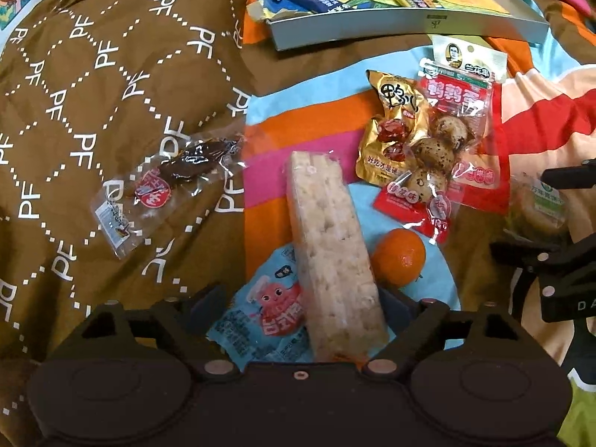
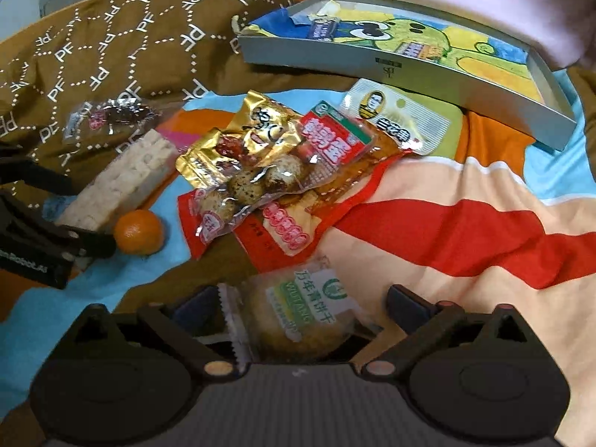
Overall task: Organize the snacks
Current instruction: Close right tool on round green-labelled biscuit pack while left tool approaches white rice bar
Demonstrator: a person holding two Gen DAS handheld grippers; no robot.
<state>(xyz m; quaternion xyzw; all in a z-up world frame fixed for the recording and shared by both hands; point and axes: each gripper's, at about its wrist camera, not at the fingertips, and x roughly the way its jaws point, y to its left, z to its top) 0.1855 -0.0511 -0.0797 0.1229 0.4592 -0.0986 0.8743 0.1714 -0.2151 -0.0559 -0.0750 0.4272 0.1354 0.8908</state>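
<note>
Brown monogrammed quilt and striped bedding carry the snacks. Left tongs (image 1: 298, 311) spread around the rice cracker bar (image 1: 333, 257), lower centre, pads not yet pressing; a blue packet (image 1: 260, 320) lies beneath it, a tangerine (image 1: 399, 257) just beside. Right tongs (image 2: 300, 307) spread around the wrapped biscuit (image 2: 298, 320), lower centre. Picking up seems in hand; next, close and lift toward the grey box (image 2: 391, 61), upper frame. The quail egg pack (image 2: 260, 182) and gold packet (image 2: 246, 138) lie between.

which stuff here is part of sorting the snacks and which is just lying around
Job: rice cracker bar, orange, quail egg pack, gold pack, biscuit pack, dark snack pack, blue packet, grey tray.
Lying about: brown quilt, striped sheet.
</note>
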